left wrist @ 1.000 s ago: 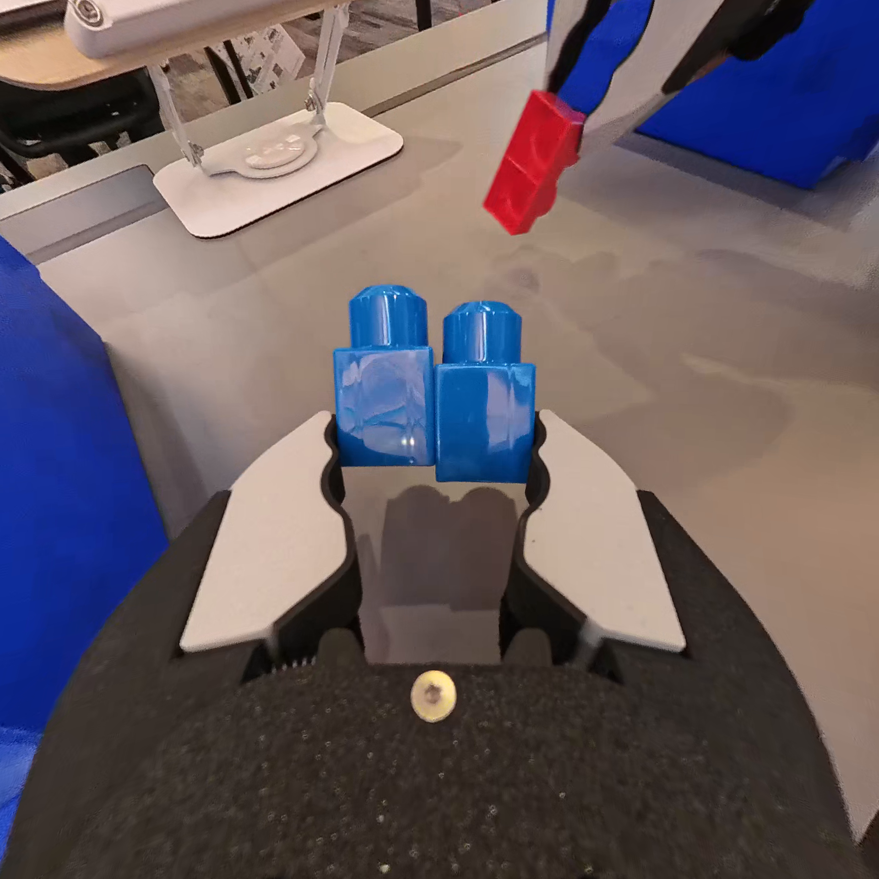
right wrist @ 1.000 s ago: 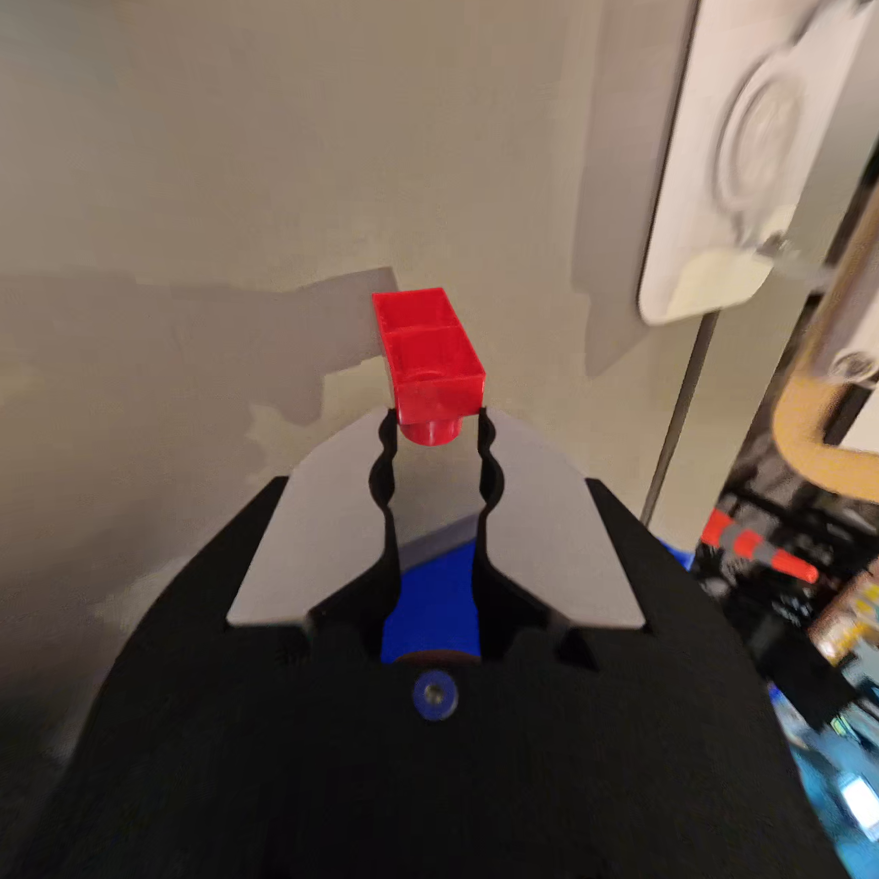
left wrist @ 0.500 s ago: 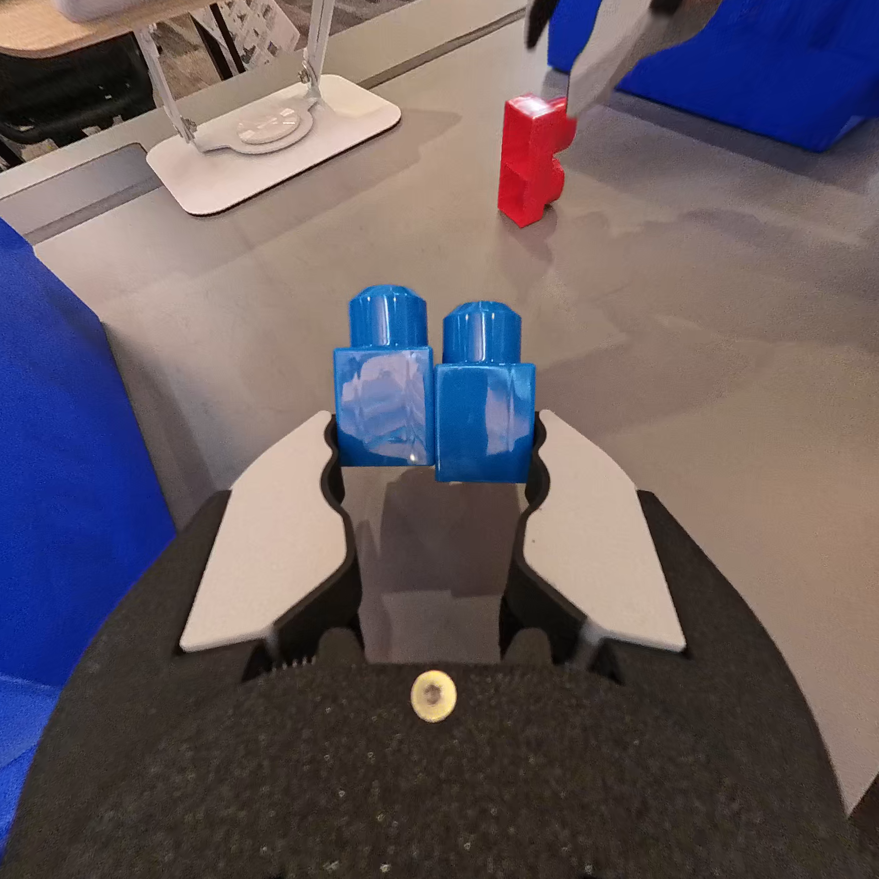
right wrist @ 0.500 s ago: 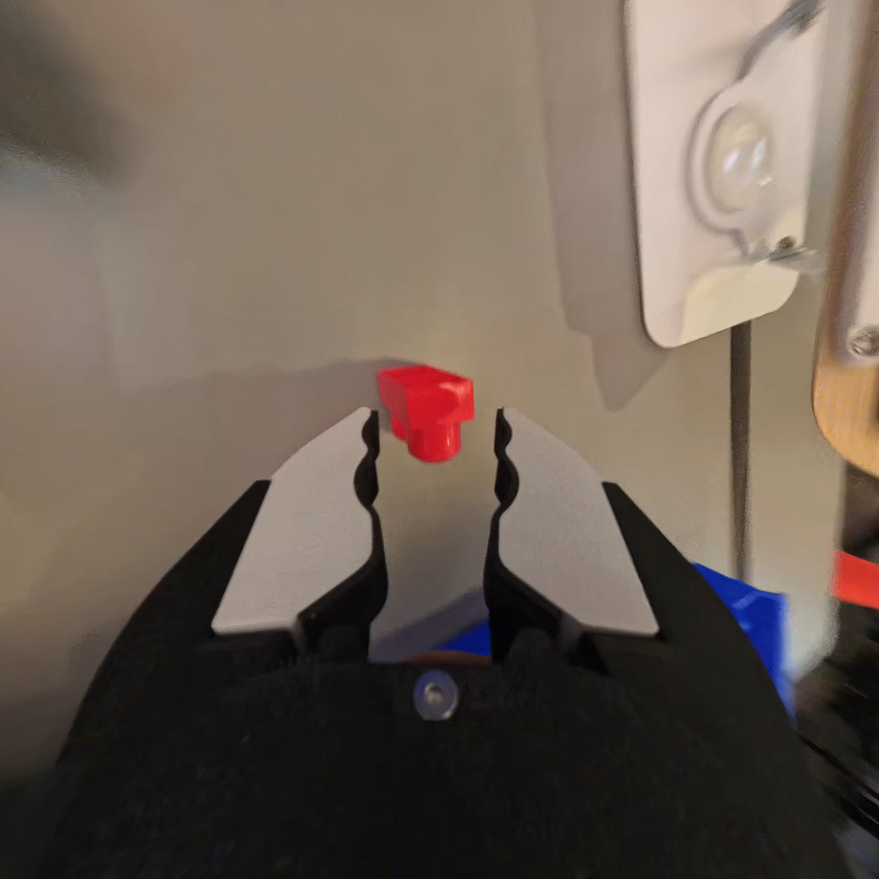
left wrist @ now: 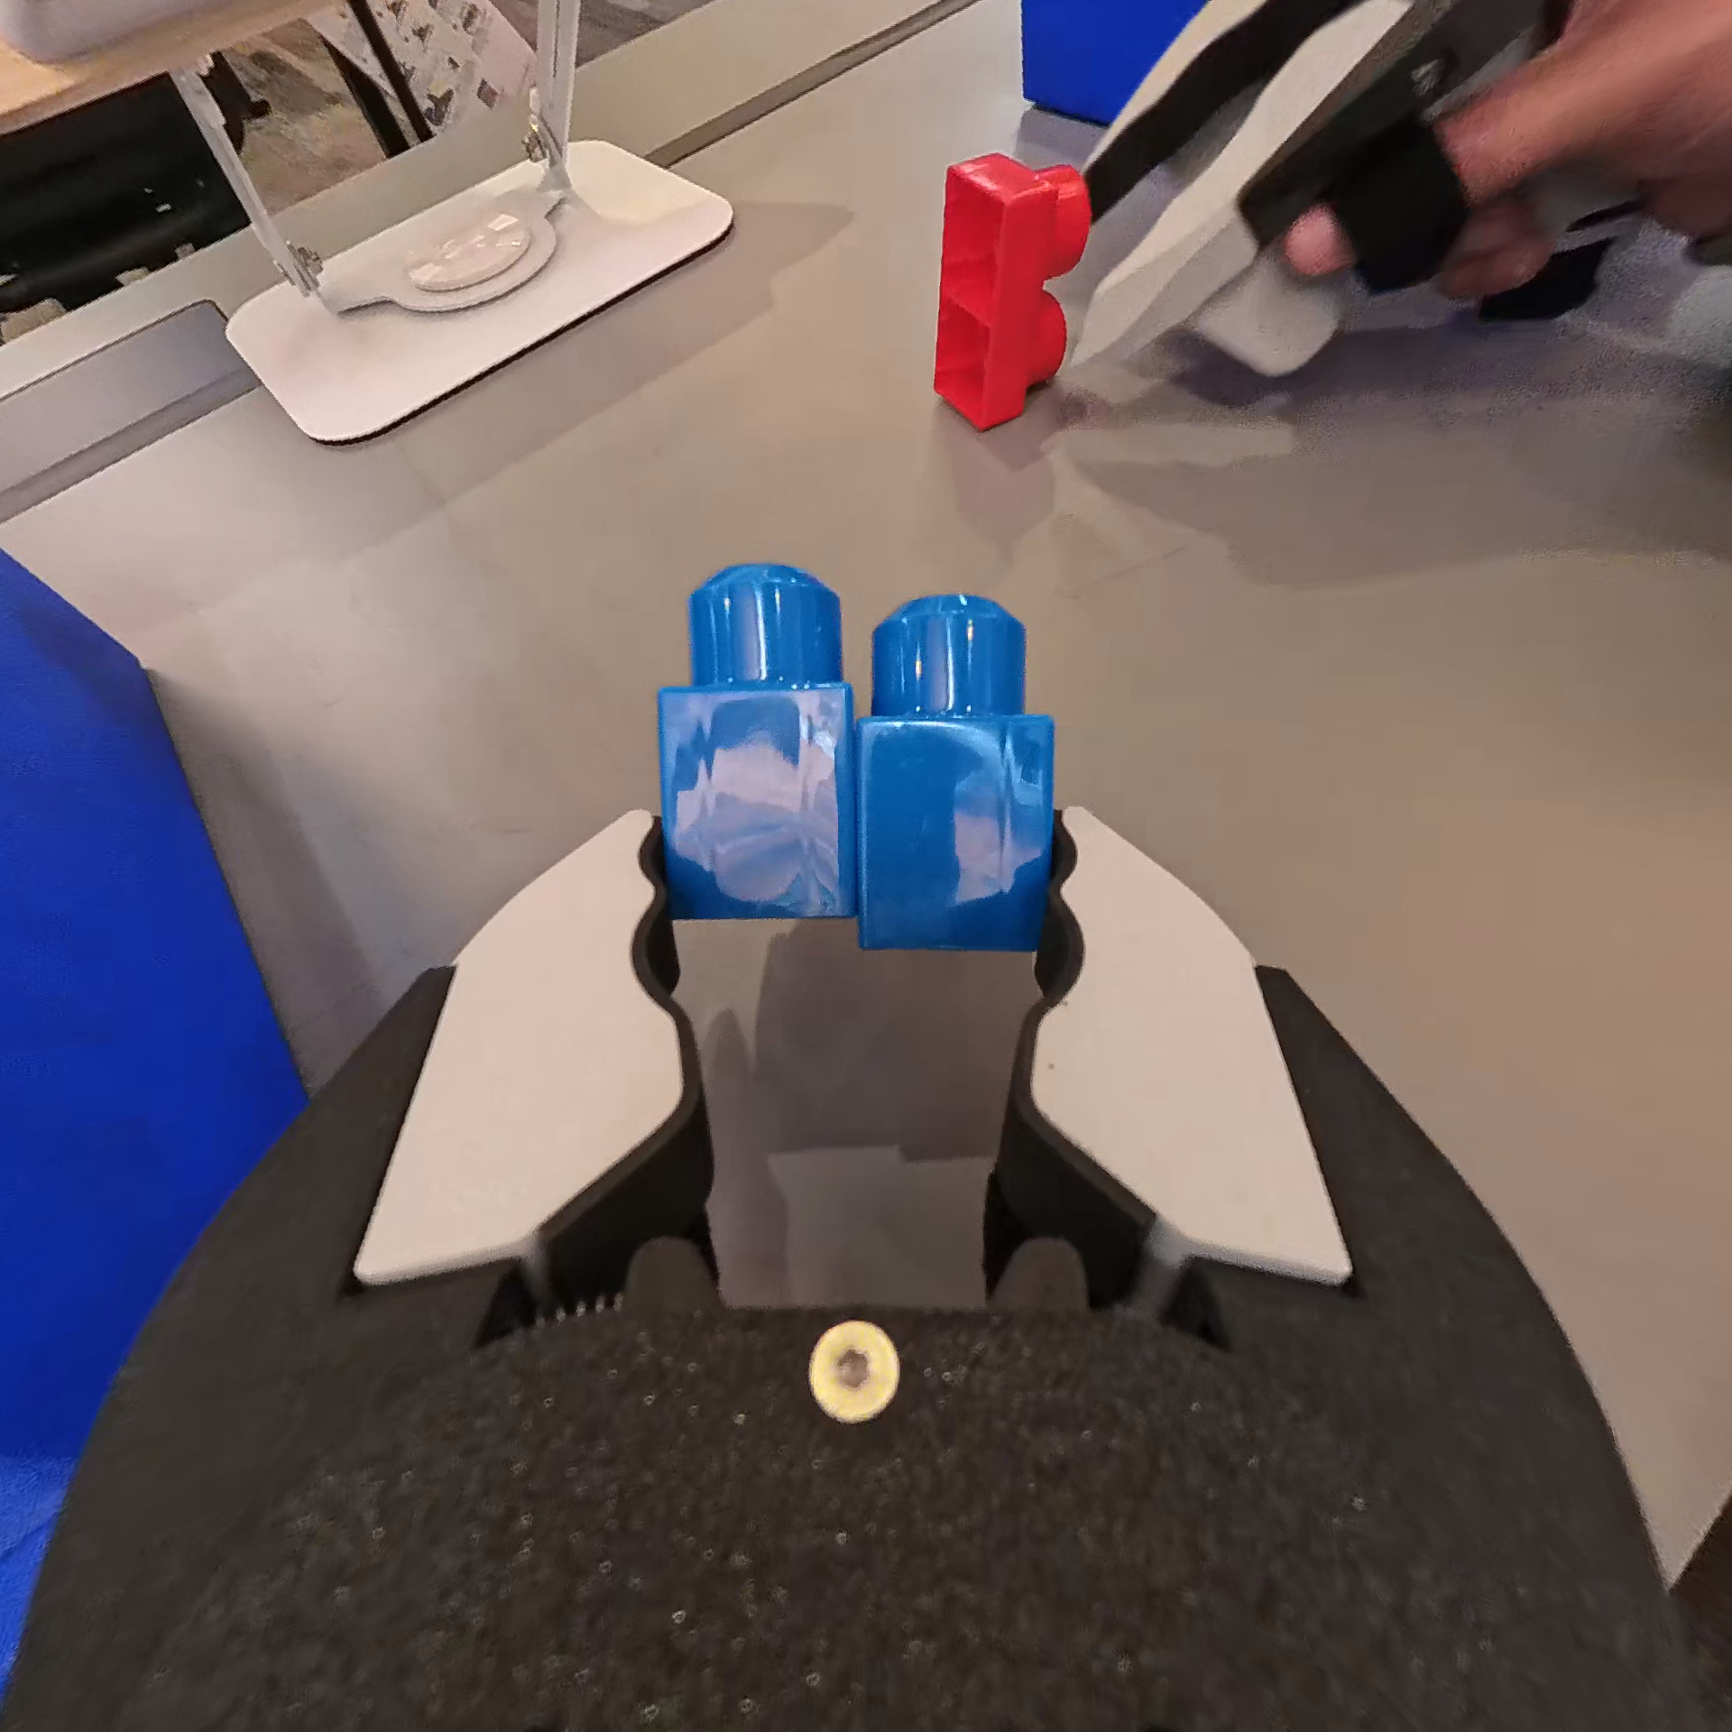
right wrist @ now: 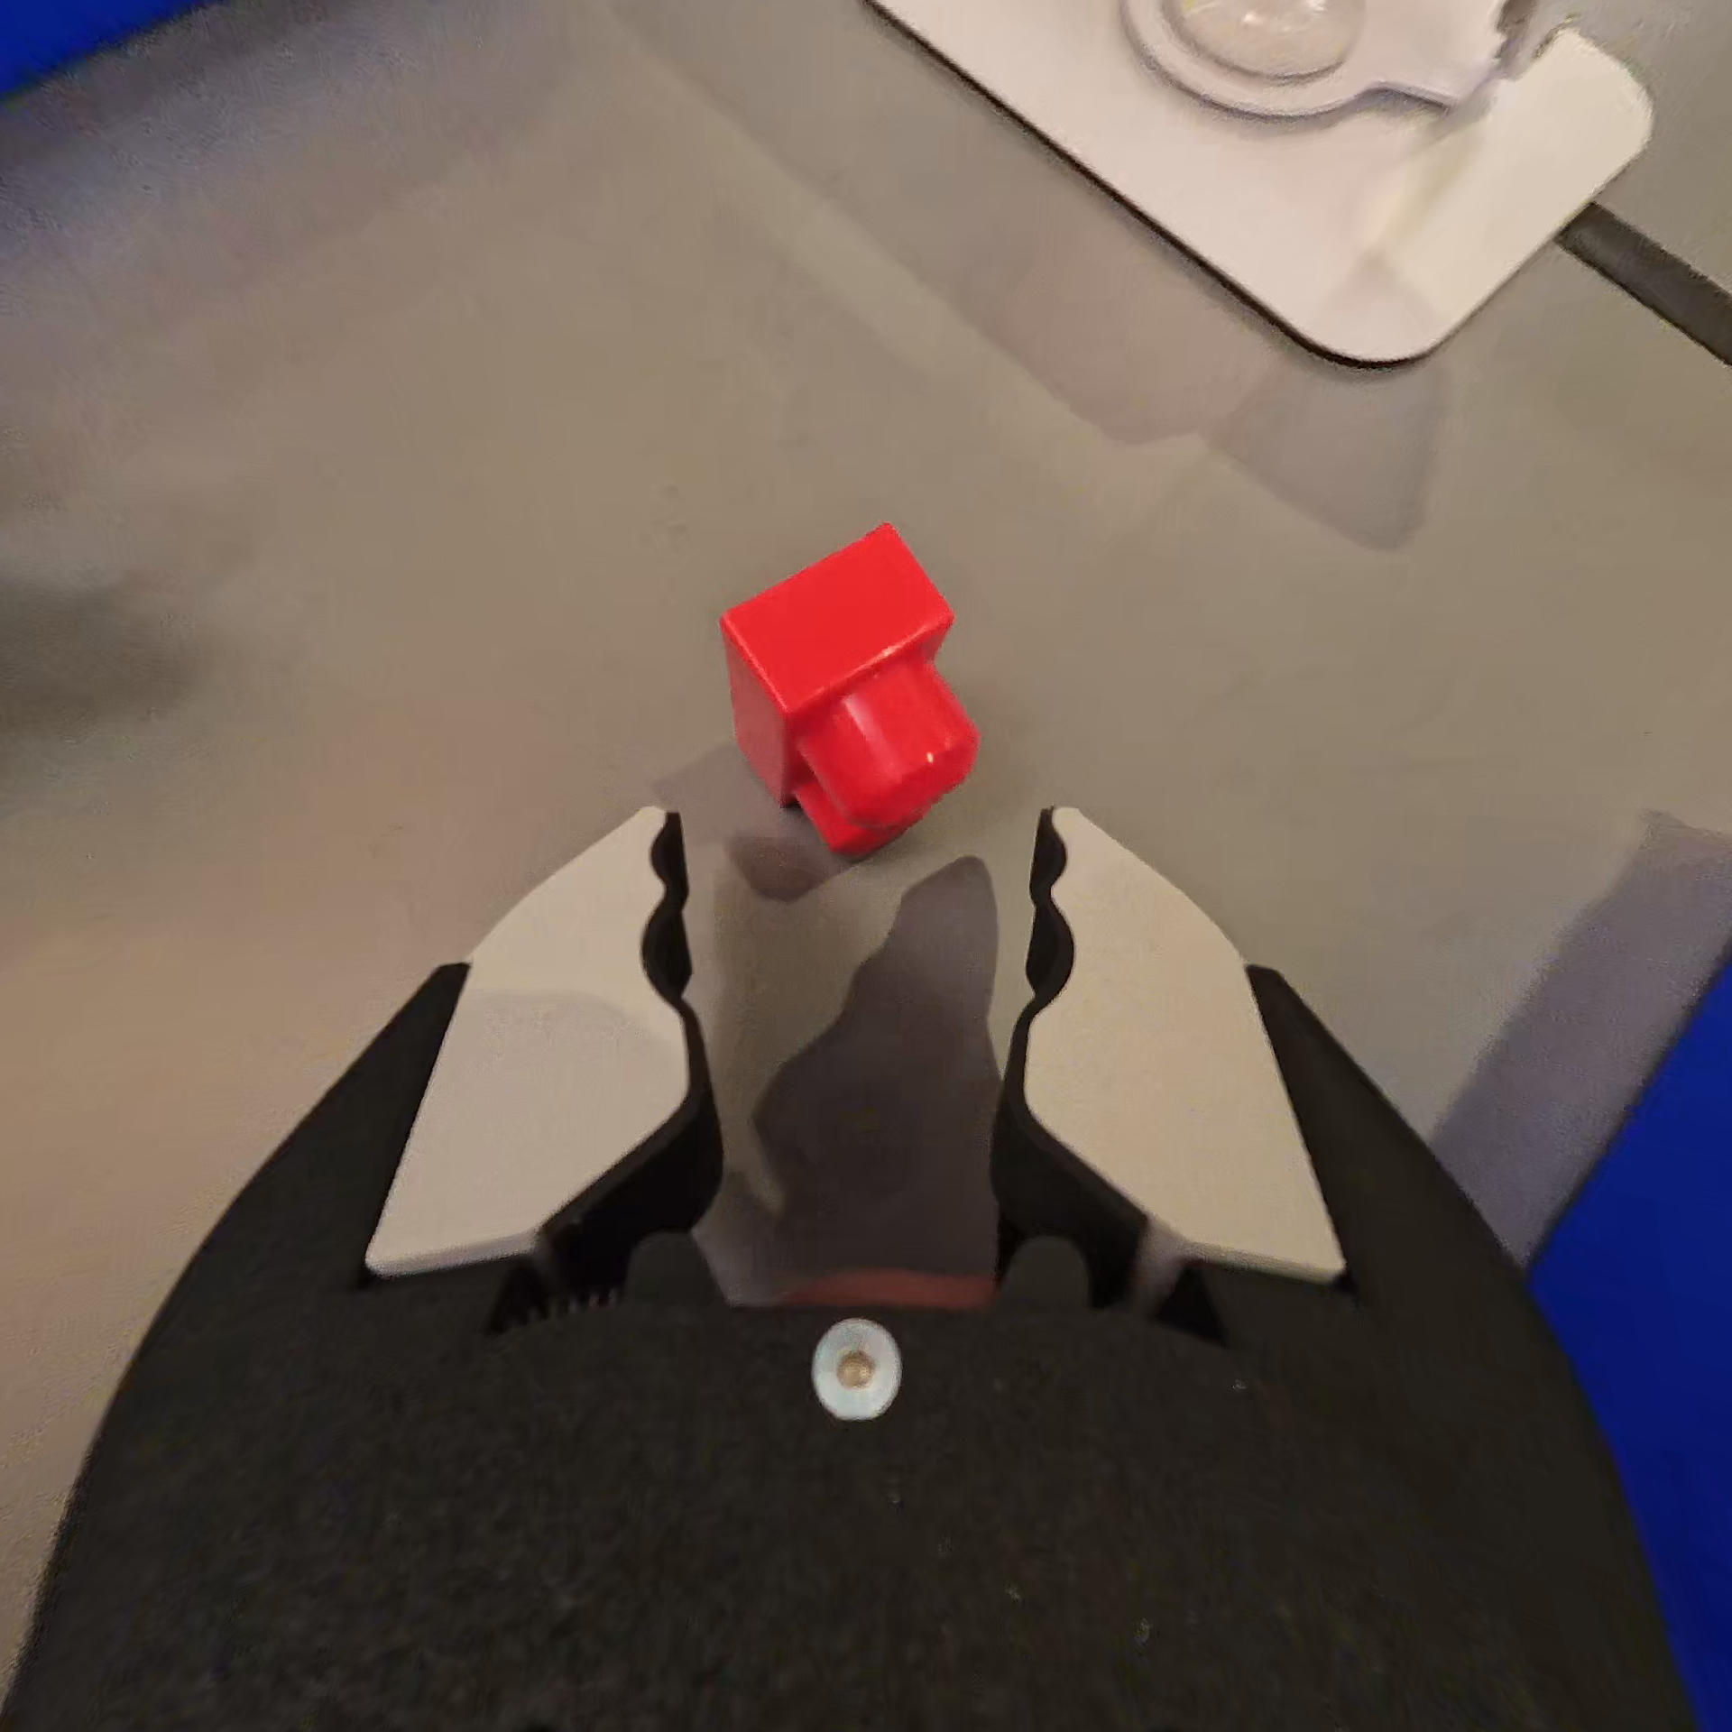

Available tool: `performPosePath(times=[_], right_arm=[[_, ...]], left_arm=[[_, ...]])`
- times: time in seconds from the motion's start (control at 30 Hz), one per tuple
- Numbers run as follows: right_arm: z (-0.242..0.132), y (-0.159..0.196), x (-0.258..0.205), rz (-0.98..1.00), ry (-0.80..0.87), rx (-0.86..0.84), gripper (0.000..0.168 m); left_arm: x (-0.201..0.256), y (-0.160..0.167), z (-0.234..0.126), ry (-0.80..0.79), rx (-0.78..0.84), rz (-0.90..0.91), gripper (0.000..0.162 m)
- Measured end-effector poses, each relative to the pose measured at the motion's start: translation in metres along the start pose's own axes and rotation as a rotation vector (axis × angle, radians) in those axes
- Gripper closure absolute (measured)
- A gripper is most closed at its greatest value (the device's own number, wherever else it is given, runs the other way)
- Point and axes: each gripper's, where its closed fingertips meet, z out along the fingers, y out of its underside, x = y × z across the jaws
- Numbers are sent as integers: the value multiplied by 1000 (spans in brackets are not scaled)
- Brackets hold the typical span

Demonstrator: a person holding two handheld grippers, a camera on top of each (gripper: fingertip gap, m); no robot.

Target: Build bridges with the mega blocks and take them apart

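My left gripper (left wrist: 858,876) is shut on two blue one-stud blocks (left wrist: 848,806) held side by side, studs up, above the grey table. A red two-stud block (left wrist: 1003,291) stands on its end on the table farther off, studs pointing right. It also shows in the right wrist view (right wrist: 843,689), just ahead of my fingertips. My right gripper (right wrist: 858,829) is open and empty, jaws apart just short of the red block. It appears in the left wrist view (left wrist: 1209,187) at the upper right, held by a hand, tips close to the red block's studs.
A white stand base (left wrist: 478,291) with a clear disc sits at the far left of the table, also in the right wrist view (right wrist: 1312,178). Blue bins stand at the left (left wrist: 103,937) and at the far back (left wrist: 1078,56). The grey table (left wrist: 1312,750) has an edge at the right.
The right gripper lowered the red block onto the table, opened, let it go and drew back a little. The left gripper kept its hold on the two blue blocks.
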Motion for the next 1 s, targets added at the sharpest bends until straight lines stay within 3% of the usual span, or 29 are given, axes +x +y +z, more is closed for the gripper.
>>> performPosePath(times=[0.1, 0.17, 0.2, 0.37, 0.6, 0.73, 0.8, 1.0], right_arm=[[20, -9, 0, -68, -67, 22, 104], [26, -11, -5, -133, -158, 17, 131], [22, -16, -7, -152, -177, 41, 133], [-29, -48, -42, -117, -324, 191, 133], [-81, -49, -88, 131, -716, -28, 133], [-84, -48, -108, 166, -822, -129, 133], [-76, -44, -108, 146, -784, -167, 133], [-61, -35, -102, 125, -753, -211, 133]], left_arm=[[2, 1, 0, 4, -2, 10, 87], [4, 0, -1, 6, 0, 16, 87], [4, 0, -1, 8, 1, 19, 87], [0, -2, -2, 0, 16, 13, 87], [-14, -40, 10, -33, 99, 264, 87], [-6, -58, 23, -70, 136, 505, 87], [2, -64, 32, -57, 148, 591, 87], [19, -71, 55, 6, 153, 702, 87]])
